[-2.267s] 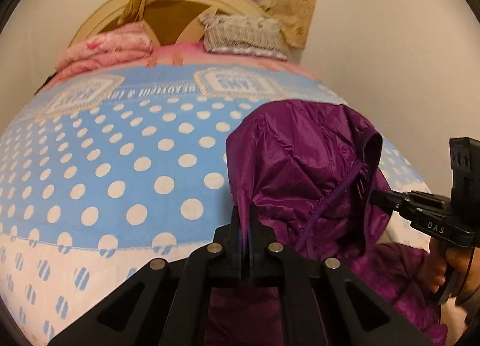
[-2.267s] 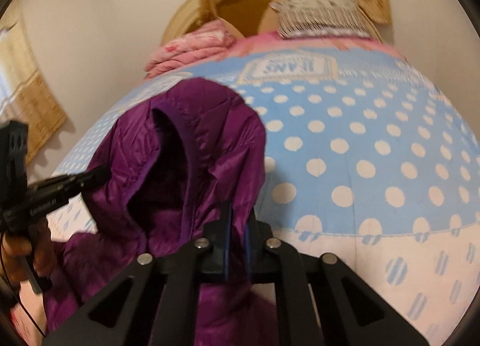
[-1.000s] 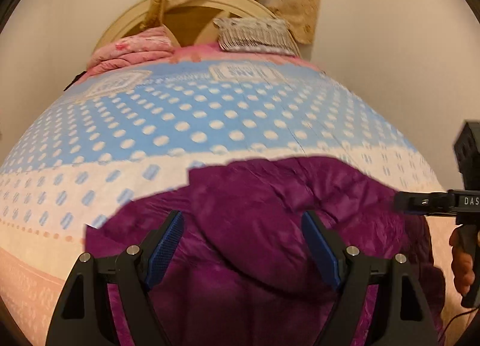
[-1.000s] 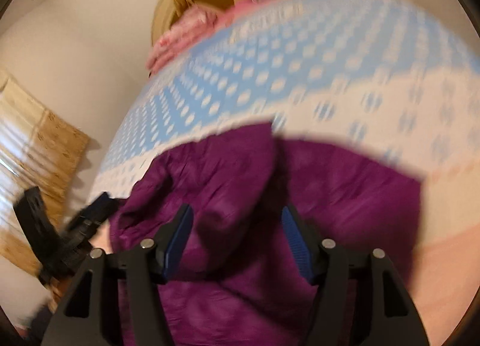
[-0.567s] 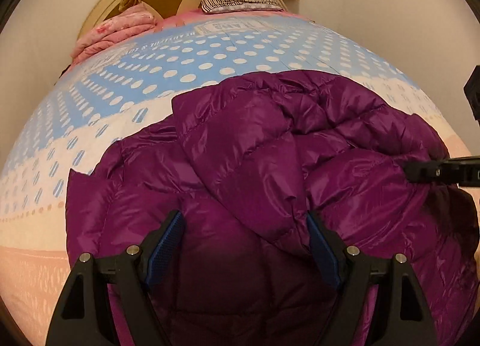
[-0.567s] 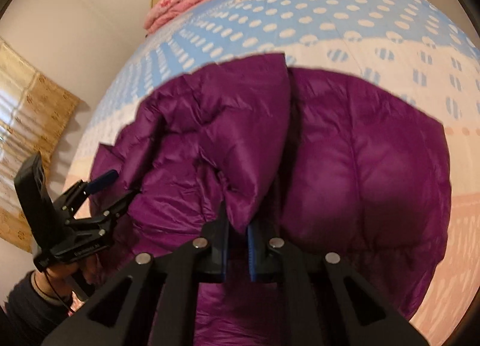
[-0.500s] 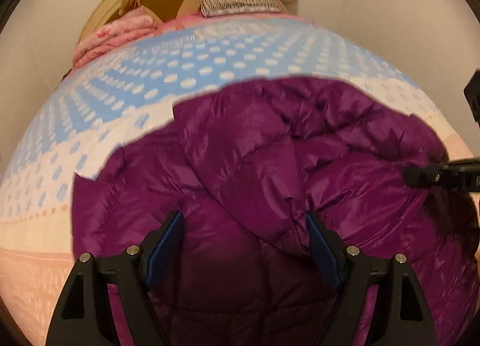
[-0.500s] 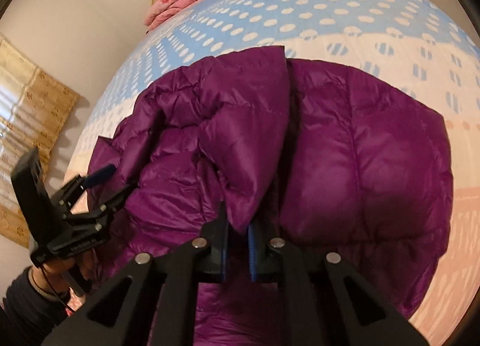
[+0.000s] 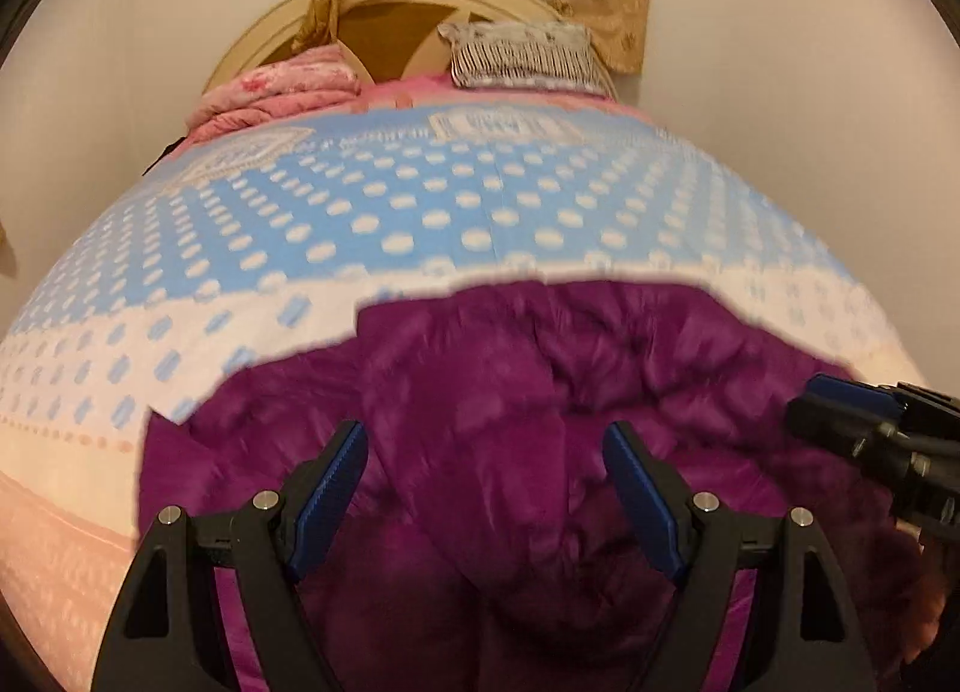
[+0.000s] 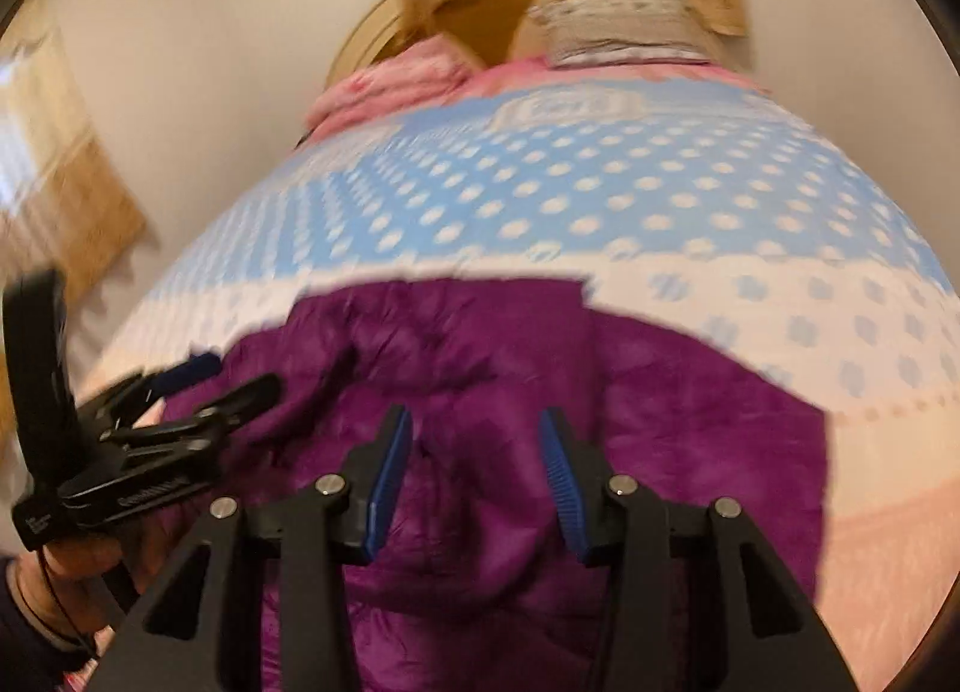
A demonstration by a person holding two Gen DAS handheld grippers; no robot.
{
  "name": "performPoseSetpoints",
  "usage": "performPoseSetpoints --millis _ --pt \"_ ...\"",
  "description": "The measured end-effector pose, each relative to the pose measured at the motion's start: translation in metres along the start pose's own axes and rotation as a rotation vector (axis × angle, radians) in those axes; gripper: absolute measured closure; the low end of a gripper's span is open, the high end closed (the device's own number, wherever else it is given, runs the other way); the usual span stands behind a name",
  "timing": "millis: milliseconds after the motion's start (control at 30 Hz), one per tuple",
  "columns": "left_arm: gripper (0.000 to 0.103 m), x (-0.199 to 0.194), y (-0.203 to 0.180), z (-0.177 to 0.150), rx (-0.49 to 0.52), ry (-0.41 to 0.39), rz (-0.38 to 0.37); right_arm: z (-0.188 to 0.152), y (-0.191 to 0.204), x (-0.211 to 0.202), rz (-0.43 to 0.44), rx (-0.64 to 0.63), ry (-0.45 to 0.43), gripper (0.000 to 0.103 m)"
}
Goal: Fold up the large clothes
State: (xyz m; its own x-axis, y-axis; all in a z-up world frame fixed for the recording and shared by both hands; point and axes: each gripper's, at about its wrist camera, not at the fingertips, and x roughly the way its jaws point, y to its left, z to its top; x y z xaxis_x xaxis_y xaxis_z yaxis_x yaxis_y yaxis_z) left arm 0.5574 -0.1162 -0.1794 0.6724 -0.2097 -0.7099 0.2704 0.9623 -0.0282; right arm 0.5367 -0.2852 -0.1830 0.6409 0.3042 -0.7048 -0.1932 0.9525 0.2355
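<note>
A purple padded jacket (image 9: 528, 392) lies bunched on the near end of the bed; it also fills the lower right wrist view (image 10: 660, 392). My left gripper (image 9: 483, 446) is open and empty just above the jacket, its blue pads (image 9: 336, 476) wide apart. My right gripper (image 10: 474, 428) is open and empty above the jacket's middle. The right gripper shows at the right edge of the left wrist view (image 9: 864, 428); the left gripper shows at the left of the right wrist view (image 10: 234, 380). Both views are motion-blurred.
The bed has a blue cover with white dots (image 9: 480, 200) and a pale pink band (image 9: 66, 452) near me. A pink folded quilt (image 9: 282, 86) and a striped pillow (image 9: 522, 56) lie by the rounded headboard. Walls stand on both sides, curtains behind.
My right gripper has opened and let go of the jacket fold. Both grippers have tilted up and pulled back, so more of the bed shows. The left gripper stays open.
</note>
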Motion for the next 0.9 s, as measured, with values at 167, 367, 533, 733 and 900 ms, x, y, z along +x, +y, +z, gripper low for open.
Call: performPoseSetpoints --millis 167,367,533,733,900 --pt "0.022 0.024 0.008 -0.029 -0.025 0.063 -0.023 -0.033 -0.002 0.02 -0.016 -0.06 0.066 0.054" --pt "0.019 0.031 0.001 -0.037 -0.007 0.083 -0.036 -0.042 -0.008 0.03 -0.031 -0.077 0.058 0.054" --pt "0.017 0.033 0.001 -0.039 -0.018 0.081 -0.028 -0.044 -0.002 0.033 -0.047 -0.084 0.028 0.054" --pt "0.015 0.035 -0.001 -0.04 -0.008 0.088 -0.004 -0.044 -0.002 0.033 -0.046 -0.081 0.025 0.054" --pt "0.015 0.035 -0.002 -0.04 -0.005 0.091 0.003 -0.045 0.001 0.034 -0.06 -0.091 0.024 0.054"
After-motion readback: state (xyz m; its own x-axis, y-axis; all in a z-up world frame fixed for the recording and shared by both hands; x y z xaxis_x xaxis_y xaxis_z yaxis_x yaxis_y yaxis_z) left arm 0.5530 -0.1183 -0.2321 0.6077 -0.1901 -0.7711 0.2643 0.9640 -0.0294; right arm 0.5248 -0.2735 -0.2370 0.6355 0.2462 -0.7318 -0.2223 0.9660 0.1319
